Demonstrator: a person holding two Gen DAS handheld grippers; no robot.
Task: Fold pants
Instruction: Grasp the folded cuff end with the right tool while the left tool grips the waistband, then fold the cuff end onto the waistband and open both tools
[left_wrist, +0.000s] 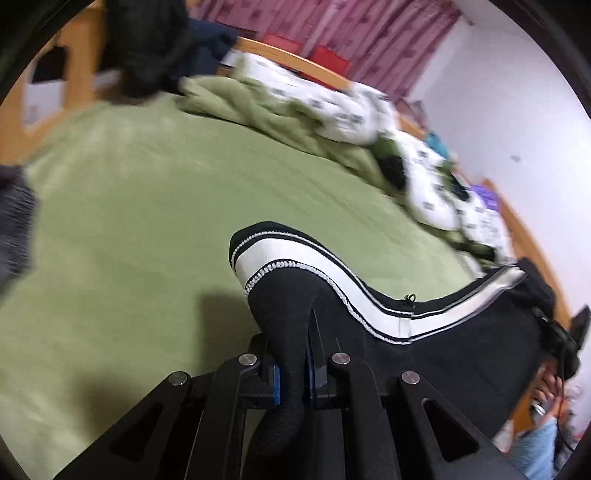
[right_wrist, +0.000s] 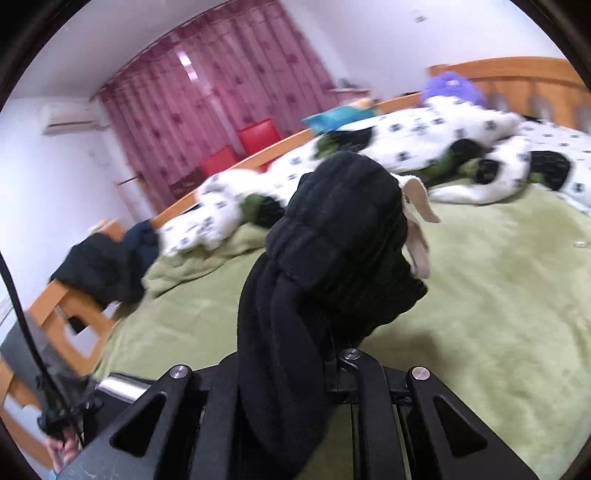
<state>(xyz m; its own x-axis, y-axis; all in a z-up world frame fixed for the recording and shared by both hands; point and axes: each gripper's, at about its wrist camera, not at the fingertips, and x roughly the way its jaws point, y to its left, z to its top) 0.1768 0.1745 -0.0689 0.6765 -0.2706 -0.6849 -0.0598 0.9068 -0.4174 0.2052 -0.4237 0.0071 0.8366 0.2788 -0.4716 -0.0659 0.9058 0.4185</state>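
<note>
1. Two grips on one pair of pants (left_wrist: 424, 332): black fabric with a white side stripe (left_wrist: 369, 306), lifted off the bed, not lying flat.
2. Left view: a cuff end bunches between the left gripper (left_wrist: 291, 373) jaws, which are closed tight on the cloth. From there the leg runs toward 3 o'clock, stripe along its long axis, sagging in the middle and rising again at the far end.
3. Right view: a thick wad of pants (right_wrist: 332, 258) sits clamped in the right gripper (right_wrist: 295, 369), jaws narrow on it. The wad stands up toward 12 o'clock and hides the fingertips. A pale pocket lining (right_wrist: 417, 218) pokes out at 1 o'clock of the wad.
4. Key relation: the garment's long axis spans between the two grippers; in the left view the other holder's hand (left_wrist: 550, 387) shows at the 3 o'clock end, so each gripper has one end.
5. Judgement: next move likely needs both ends carried over the open green bedspread (left_wrist: 147, 221) and laid out straight before folding.
6. White patterned duvet (right_wrist: 424, 147) heaped at 12 to 2 o'clock, well apart from the pants. Dark clothes (right_wrist: 99, 269) on the bed frame at 9 o'clock.
</note>
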